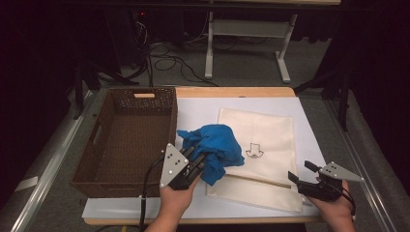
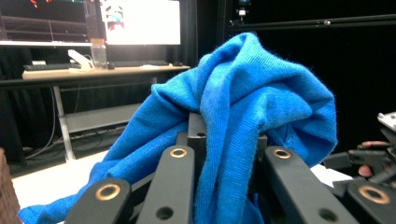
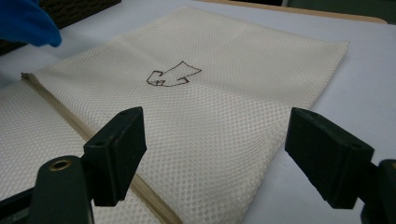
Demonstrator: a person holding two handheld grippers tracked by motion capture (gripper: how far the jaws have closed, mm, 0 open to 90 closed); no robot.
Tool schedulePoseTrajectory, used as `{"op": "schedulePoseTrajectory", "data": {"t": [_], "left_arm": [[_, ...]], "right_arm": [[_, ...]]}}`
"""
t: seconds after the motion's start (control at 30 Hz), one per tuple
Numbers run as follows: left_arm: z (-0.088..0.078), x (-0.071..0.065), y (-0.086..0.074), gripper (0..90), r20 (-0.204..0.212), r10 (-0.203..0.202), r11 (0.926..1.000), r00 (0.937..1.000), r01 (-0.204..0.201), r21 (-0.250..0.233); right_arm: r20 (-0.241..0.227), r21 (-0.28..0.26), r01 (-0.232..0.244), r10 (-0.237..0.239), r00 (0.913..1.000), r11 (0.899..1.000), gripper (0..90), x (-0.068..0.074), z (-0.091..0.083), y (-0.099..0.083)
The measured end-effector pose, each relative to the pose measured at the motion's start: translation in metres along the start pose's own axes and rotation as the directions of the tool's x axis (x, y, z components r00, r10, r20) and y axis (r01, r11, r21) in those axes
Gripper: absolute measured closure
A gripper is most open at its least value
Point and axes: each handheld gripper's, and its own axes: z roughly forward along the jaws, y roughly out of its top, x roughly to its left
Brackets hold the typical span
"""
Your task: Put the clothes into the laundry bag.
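Item 1, blue cloth [image 1: 216,147]: a crumpled garment-like bundle, lifted off the table and bunched over the tips of the left gripper [image 1: 196,162]. In the high view it sits near the centre of the white sheet [image 1: 203,108], at about 3 o'clock from the wicker basket and overlapping the left edge of the mesh bag. In the left gripper view the cloth [image 2: 243,102] drapes over and between the black jaws, which are pressed together and pinching a fold of it.

Item 2, left gripper: held in the person's left hand [image 1: 175,199] at about 6 o'clock of the table, pointing toward 1 o'clock, with its grey three-cornered plate on top and a black cable trailing down.

Item 3, right gripper [image 1: 299,181]: held at about 4 o'clock of the table, pointing toward 9 o'clock at the near right corner of the mesh bag. Its jaws stand spread with nothing between them; in the right gripper view [image 3: 212,163] the bag lies below them, untouched.

Item 4, mesh bag [image 1: 263,154]: cream, flat on the white sheet, a drawn arrow mark [image 1: 253,150] at its middle and a zip line running along its near part.

Item 5, wicker basket [image 1: 126,137]: dark brown, rectangular, at 9 o'clock of the table, just beside the cloth
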Motion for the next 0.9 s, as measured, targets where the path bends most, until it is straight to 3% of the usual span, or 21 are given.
{"op": "schedulePoseTrajectory", "data": {"t": [0.13, 0.37, 0.4, 0.43, 0.67, 0.73, 0.77, 0.9], "left_arm": [[-0.018, -0.001, -0.021, 79.7, -0.013, 0.020, 0.9988, 0.9997, -0.020, -0.045], [-0.024, 0.005, -0.023, 79.6, -0.009, 0.001, 0.9998, 1.0000, -0.001, -0.019], [-0.025, 0.005, -0.023, 79.5, -0.010, 0.001, 0.9999, 1.0000, -0.001, -0.014], [-0.027, 0.005, -0.023, 79.5, -0.008, -0.001, 0.9999, 1.0000, 0.001, -0.016], [-0.046, 0.007, -0.022, 79.4, -0.041, -0.006, 0.9997, 0.9992, 0.005, -0.023], [-0.050, 0.007, -0.022, 79.4, -0.055, -0.005, 0.9998, 0.9985, 0.004, -0.021], [-0.052, 0.006, -0.023, 79.4, -0.062, -0.003, 0.9998, 0.9981, 0.002, -0.019], [-0.057, 0.005, -0.024, 79.3, -0.081, -0.004, 0.9999, 0.9967, 0.003, -0.017]], "right_arm": [[-0.016, 0.022, 0.023, -0.022, 0.9996, 0.999, 23.2, 0.006, 0.005, -0.001], [-0.053, 0.061, 0.035, -0.032, 0.9981, 0.998, 27.2, 0.016, 0.017, 0.003], [-0.065, 0.085, 0.054, -0.048, 0.9967, 0.995, 34.1, 0.020, 0.022, 0.005], [-0.072, 0.097, 0.053, -0.046, 0.9963, 0.994, 35.2, 0.022, 0.024, 0.006], [-0.116, 0.121, 0.086, -0.072, 0.9906, 0.989, 38.8, 0.036, 0.041, 0.015], [-0.138, 0.142, 0.092, -0.073, 0.9878, 0.986, 38.8, 0.041, 0.048, 0.017], [-0.171, 0.167, 0.118, -0.089, 0.9813, 0.979, 38.8, 0.046, 0.055, 0.017], [-0.204, 0.199, 0.141, -0.099, 0.9739, 0.970, 39.2, 0.052, 0.063, 0.016]]}}
